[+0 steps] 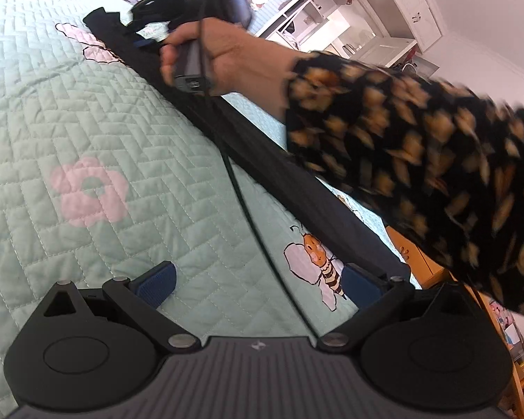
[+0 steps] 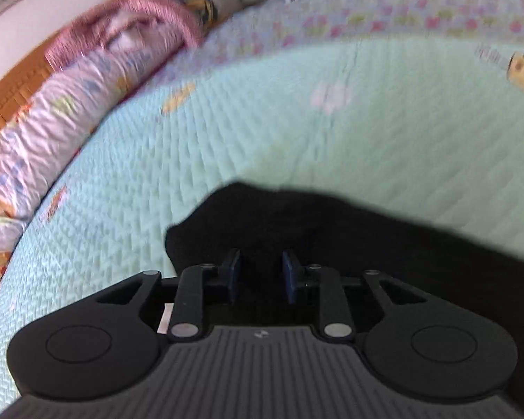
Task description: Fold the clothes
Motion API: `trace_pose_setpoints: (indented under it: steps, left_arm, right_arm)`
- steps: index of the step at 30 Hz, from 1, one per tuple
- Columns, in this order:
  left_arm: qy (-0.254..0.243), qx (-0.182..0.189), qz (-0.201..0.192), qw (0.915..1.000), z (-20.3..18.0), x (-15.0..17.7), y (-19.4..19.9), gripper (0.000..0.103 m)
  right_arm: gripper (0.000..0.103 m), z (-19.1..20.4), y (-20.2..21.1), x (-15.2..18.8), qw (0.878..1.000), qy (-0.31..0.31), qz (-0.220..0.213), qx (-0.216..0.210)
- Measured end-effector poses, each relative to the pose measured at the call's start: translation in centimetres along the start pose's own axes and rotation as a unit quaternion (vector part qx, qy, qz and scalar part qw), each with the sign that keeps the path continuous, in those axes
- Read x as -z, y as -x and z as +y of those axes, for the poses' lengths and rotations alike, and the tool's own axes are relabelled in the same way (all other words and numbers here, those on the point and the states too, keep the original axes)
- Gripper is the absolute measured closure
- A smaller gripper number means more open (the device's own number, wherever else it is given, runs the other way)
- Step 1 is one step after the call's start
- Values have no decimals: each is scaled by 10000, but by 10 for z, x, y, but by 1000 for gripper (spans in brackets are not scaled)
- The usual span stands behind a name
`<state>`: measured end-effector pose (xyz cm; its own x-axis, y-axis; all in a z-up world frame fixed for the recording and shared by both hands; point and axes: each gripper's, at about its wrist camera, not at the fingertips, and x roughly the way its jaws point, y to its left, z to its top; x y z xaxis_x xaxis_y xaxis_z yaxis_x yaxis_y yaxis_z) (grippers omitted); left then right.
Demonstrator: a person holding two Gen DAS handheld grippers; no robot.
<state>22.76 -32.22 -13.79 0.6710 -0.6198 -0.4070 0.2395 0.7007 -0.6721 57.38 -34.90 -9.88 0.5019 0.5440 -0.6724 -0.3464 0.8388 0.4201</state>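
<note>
Left gripper point(image 1: 258, 284): one, its two blue-padded fingers point(image 1: 157, 286) standing wide apart, gripping nothing; the right pad is lying against the near end of the garment.

Right gripper point(image 2: 261, 276): one, its two blue pads point(image 2: 234, 272) sitting close together with a narrow gap between them, black cloth lying under and around them; whether they are pinching it cannot be told. In the left wrist view a hand point(image 1: 223, 56) is wrapping around its grey handle at the garment's far end.

Garment point(image 1: 248, 143): one, dark, stretching as a long narrow band across the quilt from near the left gripper up to the hand.

Quilt point(image 1: 87, 122): one, pale green, stitched, bearing a pink flower point(image 1: 89, 192) and a bee point(image 1: 319, 262).

Cable point(image 1: 248, 216): one, black, running down from the hand.

Sleeve point(image 1: 419, 160): one, black with tan print.

Pillow point(image 2: 52, 122): one, long, patterned, lying along the quilt's far edge.
</note>
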Motion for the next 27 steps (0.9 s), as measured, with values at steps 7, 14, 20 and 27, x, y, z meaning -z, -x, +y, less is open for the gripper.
trace_pose_setpoints:
  steps: [7, 14, 20, 27]
  left_arm:
    - [13, 8, 9, 10000, 0, -1, 1, 0]
    - [1, 24, -9, 10000, 0, 1, 3, 0]
    - [-40, 28, -41, 10000, -1, 4, 5, 0]
    - [-95, 39, -90, 9999, 1, 2, 2, 0]
  right_arm:
    - [65, 7, 36, -17, 9976, 82, -599, 348]
    - [51, -32, 168, 27, 9984, -315, -424, 187]
    - [37, -94, 253, 72, 9894, -997, -626, 851]
    - [49, -180, 212, 97, 9740, -1926, -543, 1061]
